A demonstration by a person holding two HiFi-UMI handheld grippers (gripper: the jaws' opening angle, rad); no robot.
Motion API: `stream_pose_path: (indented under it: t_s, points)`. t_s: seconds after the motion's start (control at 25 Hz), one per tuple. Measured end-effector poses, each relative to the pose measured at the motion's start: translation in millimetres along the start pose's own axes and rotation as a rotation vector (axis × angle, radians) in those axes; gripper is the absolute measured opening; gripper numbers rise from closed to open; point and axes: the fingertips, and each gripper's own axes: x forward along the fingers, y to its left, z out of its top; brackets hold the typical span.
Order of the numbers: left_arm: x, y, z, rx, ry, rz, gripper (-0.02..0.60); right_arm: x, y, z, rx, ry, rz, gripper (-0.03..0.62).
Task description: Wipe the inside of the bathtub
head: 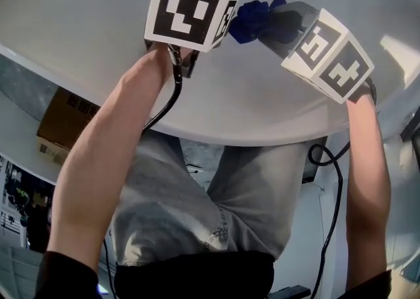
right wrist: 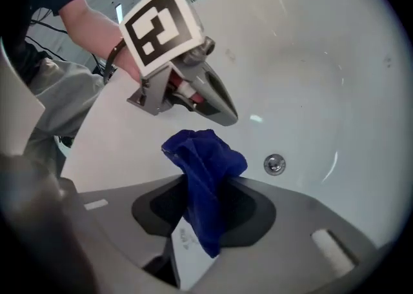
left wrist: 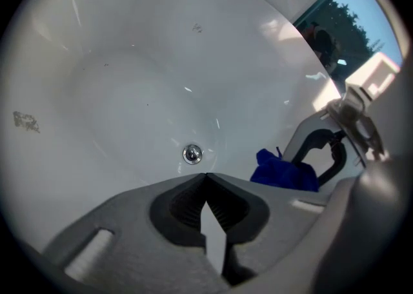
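White acrylic bathtub (head: pixel 85 22): glossy inner wall and floor fill all three views, with the curved rim running across the head view just above the person's knees.

Chrome drain (right wrist: pixel 275 164): round, set in the tub floor, ahead of both tools.

Blue cloth (right wrist: pixel 203 157): one piece, crumpled. It is pinched between the jaws of the right tool (right wrist: pixel 205 180), a bunch standing out past the tips and a tail hanging back between the grey jaw bodies. It is held inside the tub. Whether it touches the tub surface cannot be told.

Right tool: clamped on the cloth, jaws narrow around the fabric. It enters from the right in the head view and angles toward the left tool.

Left tool (left wrist: pixel 206 175): jaws drawn together, tips meeting, nothing between them. It points at the tub floor near the drain, and the cloth shows just to its right.

Marker cube (right wrist: pixel 161 25): white faces with black squares, one riding on each tool.

Forearms (head: pixel 98 179): bare, reaching down over the rim into the tub, one to each tool.

Black cable (head: pixel 331 179): loops beside the right forearm, and a second one runs along the left wrist.

Grey trousers (head: pixel 216 206): the person's legs, against the outside of the tub.

Cardboard box (head: pixel 65 120): brown, on the floor outside the tub, left of the legs.
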Motion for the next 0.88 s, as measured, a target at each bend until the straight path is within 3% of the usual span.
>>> stream_pose_path:
  t_s: [0.12,0.28,0.4,0.56,0.72,0.88]
  points:
    - [8,2,-1,-0.045,-0.015,0.003,0.005,17,-32,-5,0.023,0.016,-0.024,0.138]
    - [27,-2,-6,-0.146,-0.012,0.031,0.005,45,-67,-18,0.117,-0.011,0.026,0.138]
    - [40,-10,2,-0.192,-0.031,0.007,0.005,60,-100,-24,0.136,0.004,-0.006,0.138]
    - [45,-11,-9,-0.212,0.005,0.006,0.005,92,-129,-20,0.150,0.011,-0.062,0.140]
    - [54,-13,-17,-0.189,0.039,0.001,0.005,116,-154,-37,0.250,0.048,-0.106,0.140]
    - [56,-3,-25,-0.182,0.061,0.016,0.005,139,-151,-62,0.199,0.139,-0.112,0.140]
